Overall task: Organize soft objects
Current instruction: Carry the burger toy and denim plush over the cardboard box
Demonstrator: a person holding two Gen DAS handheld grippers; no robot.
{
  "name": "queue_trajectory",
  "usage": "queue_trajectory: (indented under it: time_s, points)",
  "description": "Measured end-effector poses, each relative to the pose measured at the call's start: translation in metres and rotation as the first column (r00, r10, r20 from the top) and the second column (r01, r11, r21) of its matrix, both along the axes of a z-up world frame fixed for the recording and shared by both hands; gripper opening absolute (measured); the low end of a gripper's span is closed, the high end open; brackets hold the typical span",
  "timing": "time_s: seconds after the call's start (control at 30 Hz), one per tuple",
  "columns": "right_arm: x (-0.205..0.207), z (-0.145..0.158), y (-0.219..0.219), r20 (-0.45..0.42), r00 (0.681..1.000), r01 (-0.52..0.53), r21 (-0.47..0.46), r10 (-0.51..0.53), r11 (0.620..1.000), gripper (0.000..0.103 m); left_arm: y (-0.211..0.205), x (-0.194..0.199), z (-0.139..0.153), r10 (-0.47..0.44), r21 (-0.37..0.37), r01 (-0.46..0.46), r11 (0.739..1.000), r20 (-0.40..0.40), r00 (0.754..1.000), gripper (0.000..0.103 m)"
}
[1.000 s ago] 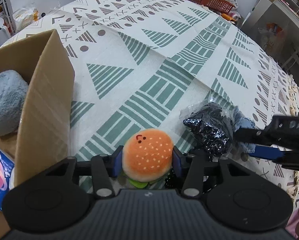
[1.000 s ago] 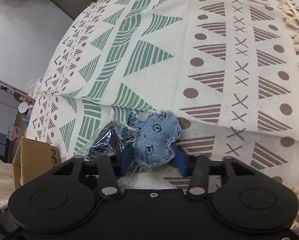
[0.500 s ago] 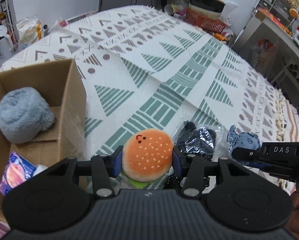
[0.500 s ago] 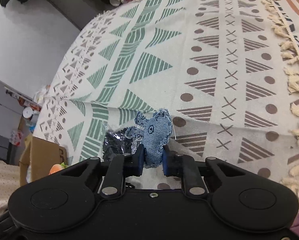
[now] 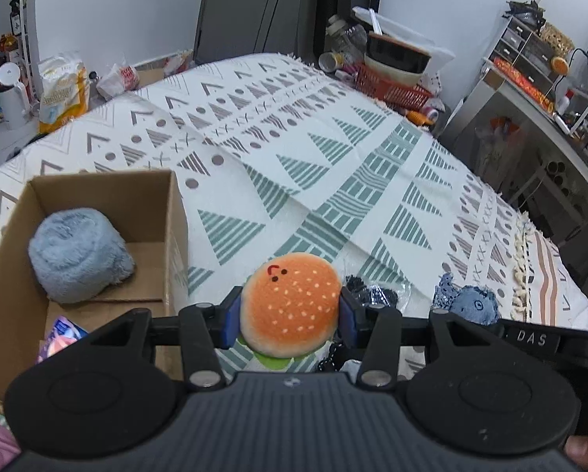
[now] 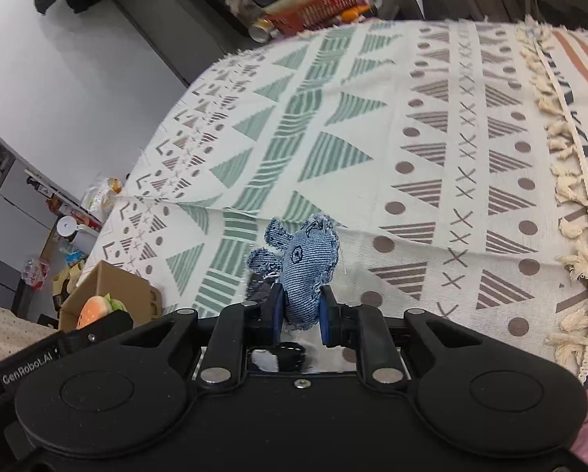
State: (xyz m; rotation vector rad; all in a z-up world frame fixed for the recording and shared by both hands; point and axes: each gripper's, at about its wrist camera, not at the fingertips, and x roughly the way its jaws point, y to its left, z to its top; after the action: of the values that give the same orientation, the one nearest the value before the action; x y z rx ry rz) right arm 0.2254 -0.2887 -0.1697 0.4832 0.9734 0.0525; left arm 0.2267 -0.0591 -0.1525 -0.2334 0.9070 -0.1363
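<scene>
My left gripper [image 5: 290,314] is shut on an orange plush burger [image 5: 290,302], held above the patterned cloth just right of an open cardboard box [image 5: 174,212]. Inside the box lie a grey fluffy plush [image 5: 78,253] and a colourful packet [image 5: 58,336]. My right gripper [image 6: 301,308] is shut on a blue denim toy [image 6: 305,265], lifted off the cloth; the same toy [image 5: 471,306] shows at the right of the left wrist view. A black item in clear wrap [image 5: 372,295] lies on the cloth between the two grippers.
The patterned cloth [image 6: 431,137] covers the whole surface, with a tasselled edge [image 6: 569,181] on the right. An orange basket with bowls [image 5: 392,82] stands at the far end. Bags and bottles [image 5: 62,90] crowd the floor at far left; a metal shelf [image 5: 530,129] stands at right.
The right gripper closed on the denim toy and lifted it off the cloth. Both grippers have risen, and the left one with the burger now looks down into the box.
</scene>
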Motion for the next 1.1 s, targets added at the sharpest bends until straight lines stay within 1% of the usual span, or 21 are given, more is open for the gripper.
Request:
queue_trajectory:
  time_s: [0.23, 0.33, 0.43, 0.57, 0.77, 0.87, 1.1]
  points:
    - [-0.008, 0.015, 0.013, 0.066, 0.998, -0.015, -0.004, 0.015, 1.000, 0.018, 0.013, -0.012, 0.013, 0.008, 0.016, -0.008, 1.000, 0.035, 0.999, 0.048]
    - [-0.009, 0.021, 0.019, 0.094, 0.995, -0.024, -0.011, 0.025, 1.000, 0.018, 0.023, -0.015, 0.018, 0.022, 0.011, -0.022, 1.000, 0.041, 0.999, 0.048]
    - [-0.011, 0.026, 0.027, 0.117, 0.992, -0.039, -0.052, 0.045, 0.998, 0.018, 0.031, -0.017, 0.022, 0.035, 0.009, -0.035, 0.999, 0.047, 0.998, 0.048]
    - [-0.012, 0.031, 0.037, 0.131, 0.989, -0.060, -0.083, 0.071, 0.995, 0.018, 0.042, -0.021, 0.024, 0.048, 0.013, -0.049, 0.999, 0.052, 0.997, 0.048]
    - [-0.016, 0.041, 0.058, 0.176, 0.977, -0.096, -0.129, 0.118, 0.987, 0.018, 0.062, -0.027, 0.025, 0.078, 0.024, -0.079, 0.997, 0.048, 0.996, 0.048]
    - [-0.017, 0.045, 0.071, 0.194, 0.969, -0.130, -0.136, 0.155, 0.982, 0.018, 0.074, -0.028, 0.026, 0.094, 0.019, -0.095, 0.995, 0.050, 0.994, 0.048]
    - [-0.018, 0.049, 0.094, 0.218, 0.954, -0.181, -0.126, 0.205, 0.975, 0.018, 0.100, -0.029, 0.028, 0.138, 0.016, -0.139, 0.990, 0.059, 0.989, 0.048]
